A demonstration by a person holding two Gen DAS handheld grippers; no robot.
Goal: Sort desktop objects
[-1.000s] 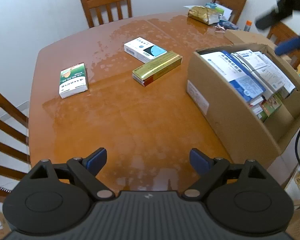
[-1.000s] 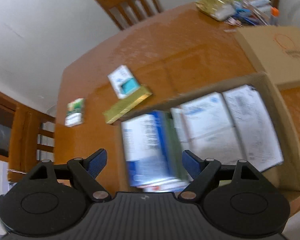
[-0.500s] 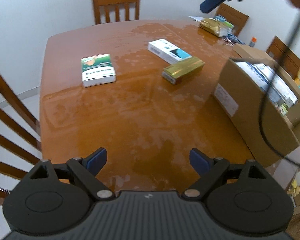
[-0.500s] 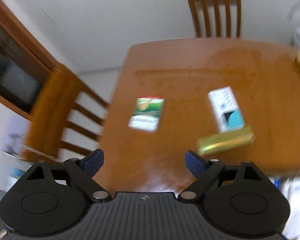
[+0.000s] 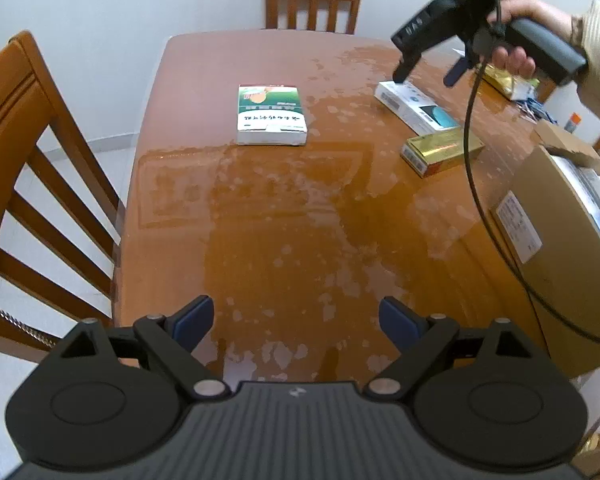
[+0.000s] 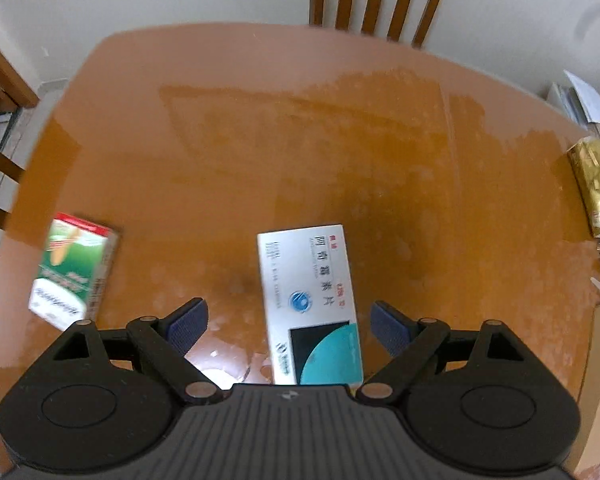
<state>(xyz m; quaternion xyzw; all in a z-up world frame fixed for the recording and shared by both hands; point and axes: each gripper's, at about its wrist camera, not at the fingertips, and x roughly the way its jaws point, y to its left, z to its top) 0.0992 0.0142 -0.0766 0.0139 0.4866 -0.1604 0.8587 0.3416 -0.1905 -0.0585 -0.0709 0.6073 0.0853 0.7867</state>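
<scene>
The glossy wooden table [image 6: 300, 140] is looking slippery; the right gripper [image 6: 289, 324], gaping wide and empty, is straddling the white-and-teal medicine box [image 6: 308, 300], risking skidding it when closing.

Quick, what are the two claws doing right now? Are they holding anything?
Left claw: open, holding nothing, over the bare brown wooden table.
Right claw: open, holding nothing, above the white cardboard box with a teal circle, not gripping it.
</scene>
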